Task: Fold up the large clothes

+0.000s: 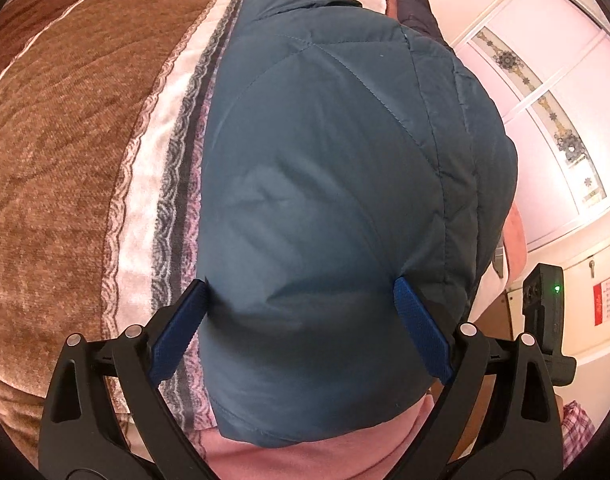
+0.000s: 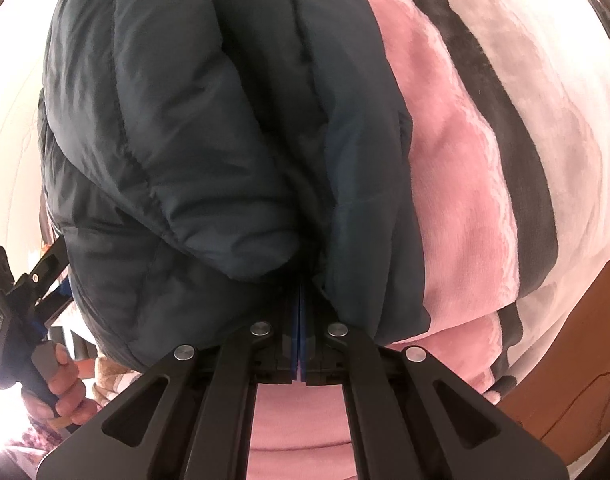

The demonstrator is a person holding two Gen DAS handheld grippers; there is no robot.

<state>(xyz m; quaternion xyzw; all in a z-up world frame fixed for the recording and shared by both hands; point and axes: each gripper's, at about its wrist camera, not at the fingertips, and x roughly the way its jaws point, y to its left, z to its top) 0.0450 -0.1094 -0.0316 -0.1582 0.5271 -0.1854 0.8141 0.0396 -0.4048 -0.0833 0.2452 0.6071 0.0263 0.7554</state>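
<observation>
A dark teal quilted jacket (image 1: pixel 329 184) lies on a striped pink, white and brown blanket (image 1: pixel 65 160). My left gripper (image 1: pixel 301 292) is open, its blue pads wide apart over the jacket's near end, with the fabric bulging between them. In the right wrist view the jacket (image 2: pixel 209 128) is bunched in thick folds. My right gripper (image 2: pixel 301 300) is shut on a fold of the jacket, its blue pads pressed together with fabric over the tips. The left gripper (image 2: pixel 45 280) shows at the far left there, held in a hand.
The pink and dark-striped plush blanket (image 2: pixel 485 160) covers the bed. A white wardrobe with ornamented panels (image 1: pixel 553 120) stands to the right. A dark garment (image 1: pixel 415 4) lies at the far end of the bed. Brown wood (image 2: pixel 565 380) shows at lower right.
</observation>
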